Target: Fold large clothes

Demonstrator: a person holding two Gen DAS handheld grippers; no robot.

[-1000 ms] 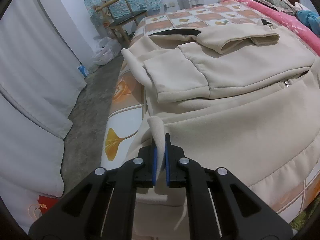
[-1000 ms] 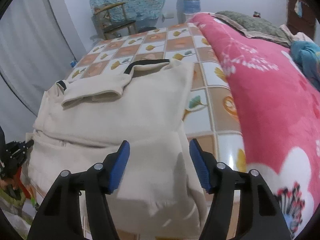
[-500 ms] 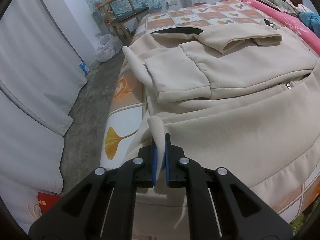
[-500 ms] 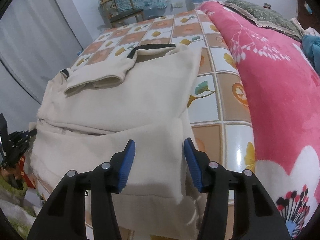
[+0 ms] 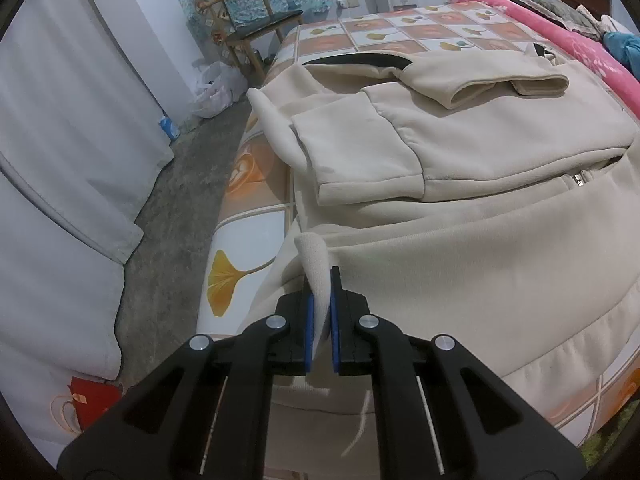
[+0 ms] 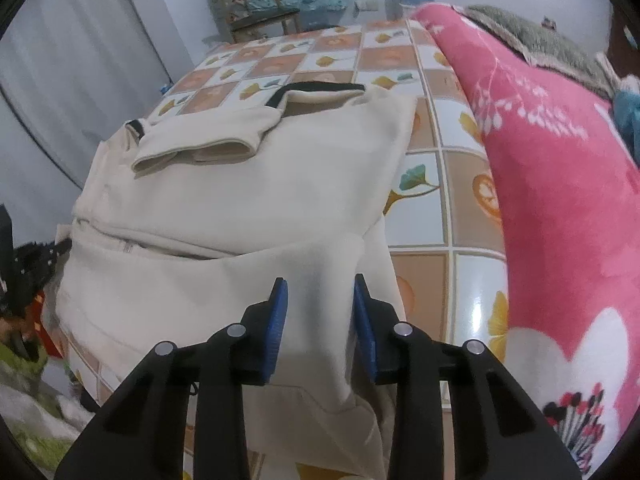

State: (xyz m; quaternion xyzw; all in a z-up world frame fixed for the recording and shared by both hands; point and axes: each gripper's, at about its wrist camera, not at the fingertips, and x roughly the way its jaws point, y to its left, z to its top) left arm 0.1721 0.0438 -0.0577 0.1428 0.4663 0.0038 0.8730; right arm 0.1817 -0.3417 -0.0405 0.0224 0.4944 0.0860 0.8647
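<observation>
While your left gripper [image 5: 319, 312] pinched the near-left hem corner of the cream jacket [image 5: 460, 264], which lay across the bed [image 5: 240, 264], your right gripper [image 6: 320, 316] stood over the near-right corner, jaws closing, cloth between them, not yet pressed.

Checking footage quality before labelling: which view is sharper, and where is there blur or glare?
Left wrist view: sharp, cream jacket crisp, fisheye bends the edges. Right wrist view: softer, right gripper motion-blurred, glare on glossy bedsheet.
</observation>
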